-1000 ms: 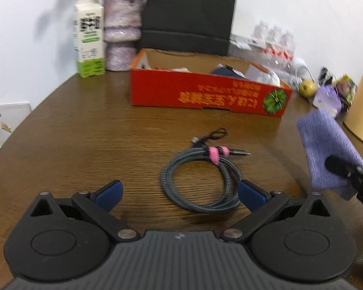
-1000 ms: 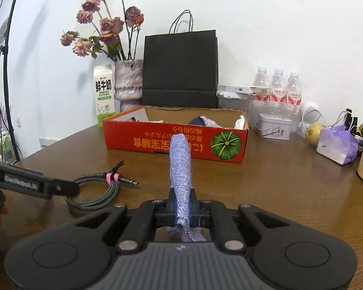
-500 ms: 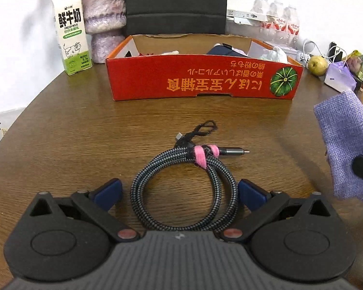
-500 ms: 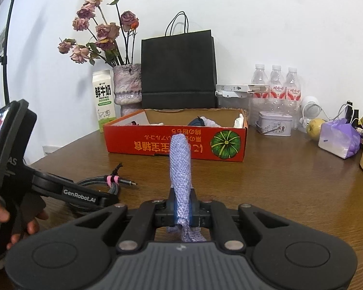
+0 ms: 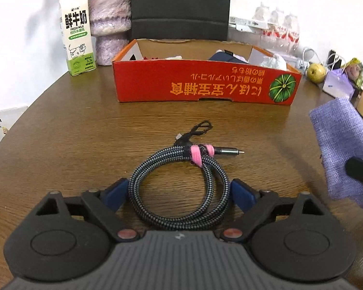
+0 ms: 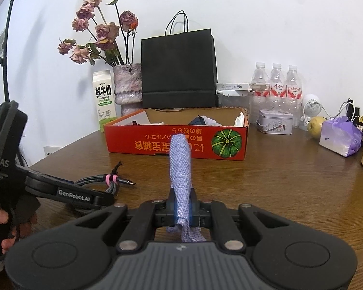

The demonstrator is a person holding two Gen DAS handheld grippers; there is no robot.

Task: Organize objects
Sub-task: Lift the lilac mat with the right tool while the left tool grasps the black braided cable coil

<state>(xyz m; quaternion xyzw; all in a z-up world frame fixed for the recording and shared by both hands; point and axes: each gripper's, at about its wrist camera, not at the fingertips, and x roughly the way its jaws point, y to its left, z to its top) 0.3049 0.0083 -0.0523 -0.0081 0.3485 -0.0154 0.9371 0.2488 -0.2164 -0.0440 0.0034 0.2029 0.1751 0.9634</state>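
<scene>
A: Where is the coiled cable (image 5: 179, 188) lying?

B: Flat on the brown counter (image 5: 72, 140), in front of the red box (image 5: 205, 89) and apart from it. A pink tie binds the coil on the side facing the box, and its metal plug sticks out to the right of the tie.

A: And the left tool (image 5: 179, 193)?

B: It sits low over the coil with one blue pad on each side of the loop. Its jaws are closing with the cable between them; the pads are right at the coil's outer edges, not yet squeezing it.

A: What about the right tool (image 6: 182, 213)?

B: Clenched on a purple cloth (image 6: 180, 169), which stands up between its pads with a short end hanging below. It is in front of the red box too, to the right of the cable.

A: Anything inside the box?

B: Some items, partly hidden by its front wall. A milk carton (image 5: 76, 33) stands at the box's left.
</scene>
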